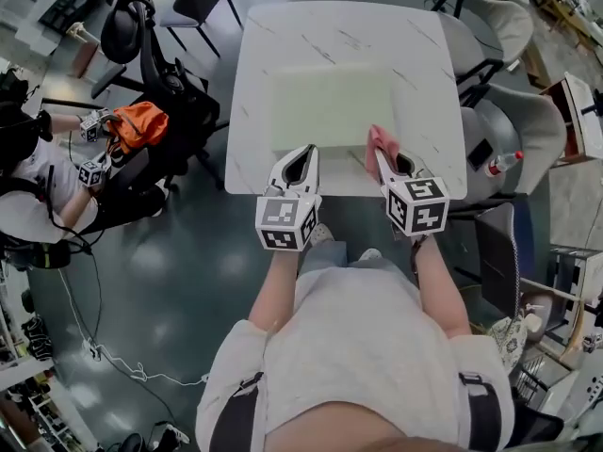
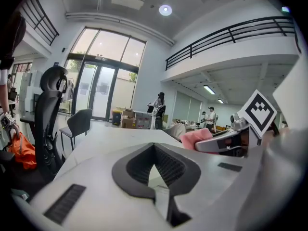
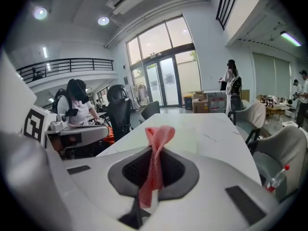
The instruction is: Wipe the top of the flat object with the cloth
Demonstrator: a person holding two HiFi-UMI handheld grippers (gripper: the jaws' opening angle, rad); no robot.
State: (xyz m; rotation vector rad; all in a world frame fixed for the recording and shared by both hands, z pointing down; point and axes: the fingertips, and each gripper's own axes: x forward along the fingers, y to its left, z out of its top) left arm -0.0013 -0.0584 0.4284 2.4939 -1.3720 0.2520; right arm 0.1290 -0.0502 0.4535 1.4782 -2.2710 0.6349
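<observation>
Pink cloth (image 1: 376, 143) hangs pinched in the right gripper (image 1: 384, 161), a little right of the frame's middle in the head view. It lies at the lower right corner of the pale green mat (image 1: 330, 106). The mat lies flat in the middle of the white marbled table (image 1: 283, 36), which fills the upper centre of the frame.

In the right gripper view the jaws of the right gripper (image 3: 154, 147) are clamped on the cloth (image 3: 158, 134). A twisted strip runs down between the dark pads and a loose fold stands up past the tips. The mat (image 3: 185, 137) shows just behind it.

The left gripper (image 1: 301, 161) sits left of the right one, its tip at the mat's near edge, towards the lower left corner. In its own view the left gripper (image 2: 154, 146) has its jaws together with nothing held. The cloth (image 2: 197, 137) and the right gripper's marker cube show at the right of that frame.

At the upper left of the head view stands a black chair (image 1: 160, 73) with an orange bag (image 1: 141, 123) beside it. A seated person (image 1: 38, 186) is at the left edge. At the right are grey chairs (image 1: 518, 121) and a red-capped bottle (image 1: 504, 162).
</observation>
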